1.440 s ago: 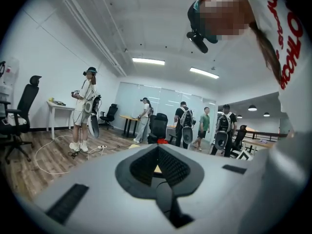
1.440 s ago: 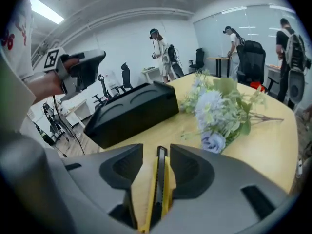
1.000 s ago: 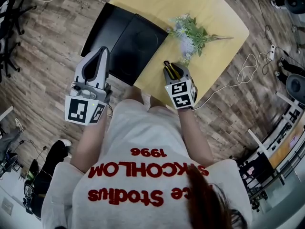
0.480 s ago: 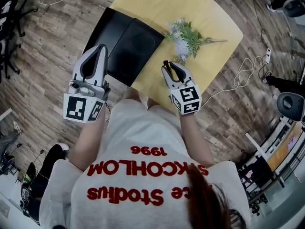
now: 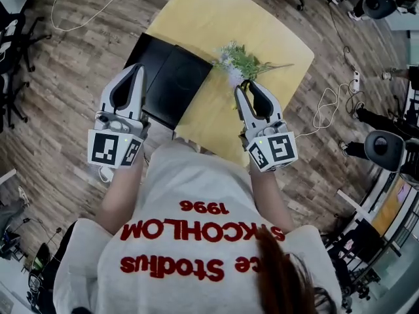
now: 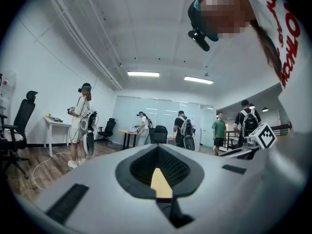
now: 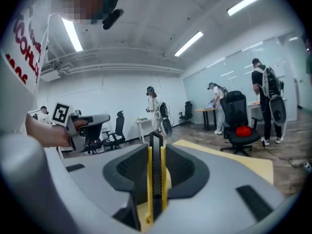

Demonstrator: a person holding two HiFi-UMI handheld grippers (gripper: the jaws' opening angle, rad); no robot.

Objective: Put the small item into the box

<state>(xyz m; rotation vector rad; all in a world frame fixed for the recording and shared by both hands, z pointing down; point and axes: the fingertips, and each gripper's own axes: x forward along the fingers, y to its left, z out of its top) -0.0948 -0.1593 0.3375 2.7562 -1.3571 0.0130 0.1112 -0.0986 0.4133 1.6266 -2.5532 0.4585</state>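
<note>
Yellow table [image 5: 216, 18] is carrying 1 black box [image 5: 167, 77] and flowers [image 5: 239, 61] — right gripper [image 5: 247, 89] is clamping a yellow-and-black knife [image 7: 155, 169]; left gripper [image 5: 135, 70] is hovering, jaws together, empty.

Item: person, seen from above. Wears a pale grey short-sleeved fabric T-shirt [image 5: 196, 195] with fuzzy red lettering, the figure "1996" uppermost, filling the head view from 5 to 7 o'clock. On the head is dark teal headgear [image 6: 195, 18], with a small black camera [image 6: 200, 38] at its 6 o'clock edge. The light grey moulded left gripper [image 5: 139, 70] has a teardrop shell, black ribbed lining and small round metal fittings towards 6 o'clock, ending in a white left cube with black square markers [image 5: 116, 150]. The light grey moulded right gripper [image 5: 247, 87] has the same shell and lining, with a matching white right marker cube [image 5: 273, 150] at its 5 o'clock end.
</note>
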